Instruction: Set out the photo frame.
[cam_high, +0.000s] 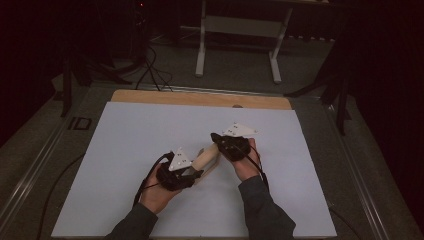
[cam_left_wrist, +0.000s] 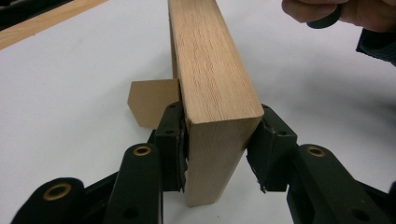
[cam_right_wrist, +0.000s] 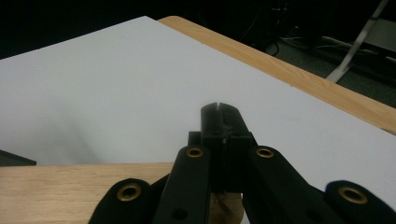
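Observation:
A light wooden block (cam_high: 207, 157) lies between my two grippers on the white sheet (cam_high: 140, 135). My left gripper (cam_high: 192, 172) is shut on the block's near end; in the left gripper view both pads press the block (cam_left_wrist: 210, 70) from either side, with the gripper (cam_left_wrist: 217, 135) at its end face. A thin tan piece (cam_left_wrist: 149, 100) shows behind the block's left side. My right gripper (cam_high: 216, 137) is at the block's far end. In the right gripper view its jaws (cam_right_wrist: 219, 121) are pressed together above the sheet, the block (cam_right_wrist: 70, 191) low at the left.
The white sheet covers a wooden tabletop whose bare strip (cam_high: 200, 98) runs along the far edge. A white table frame (cam_high: 240, 27) and cables (cam_high: 150, 70) stand on the dark floor beyond. A sleeved hand (cam_left_wrist: 345, 14) appears at the top right of the left gripper view.

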